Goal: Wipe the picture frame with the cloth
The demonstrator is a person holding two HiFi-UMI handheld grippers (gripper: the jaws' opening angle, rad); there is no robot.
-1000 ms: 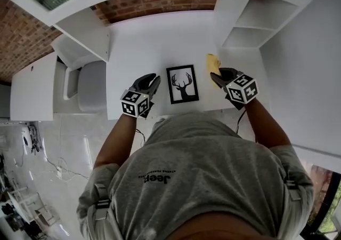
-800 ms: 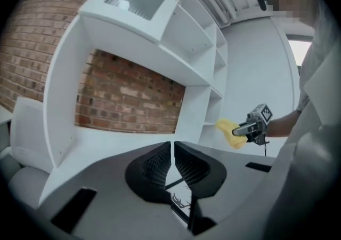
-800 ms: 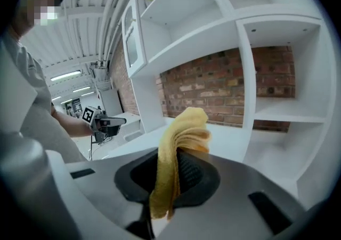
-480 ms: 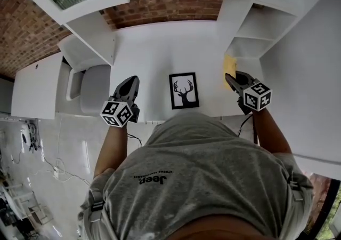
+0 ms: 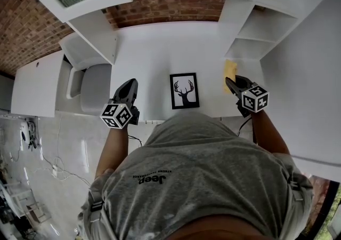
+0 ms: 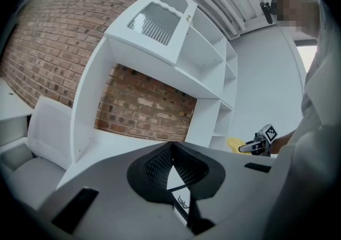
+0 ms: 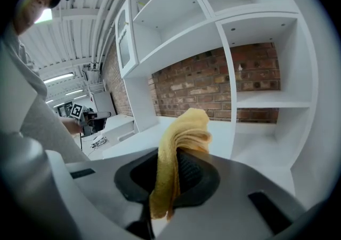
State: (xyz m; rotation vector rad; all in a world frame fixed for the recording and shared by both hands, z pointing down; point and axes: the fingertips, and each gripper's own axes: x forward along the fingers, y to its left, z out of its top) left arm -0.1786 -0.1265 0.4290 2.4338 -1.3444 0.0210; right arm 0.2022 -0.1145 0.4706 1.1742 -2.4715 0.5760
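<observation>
**You are holding the cloth off to one side, with the frame lying between your two grippers.**

Head view: the one picture frame point(image 5: 184, 90), a stag print, is lying on the white desk point(image 5: 160, 52) near its front edge, touching neither gripper. Your left gripper point(image 5: 130, 83) is hovering closed and empty beside a grey chair point(image 5: 95, 88). Your right gripper point(image 5: 230, 82) is clamping the one yellow cloth point(image 5: 229, 68) in front of the open shelves point(image 5: 250, 36). Left gripper view: its jaws are meeting tip to tip with nothing between them, and a brick wall point(image 6: 144, 105) is showing behind. Right gripper view: its jaws are pinching the cloth, which is bunching up over them and hiding part of the shelves.
</observation>
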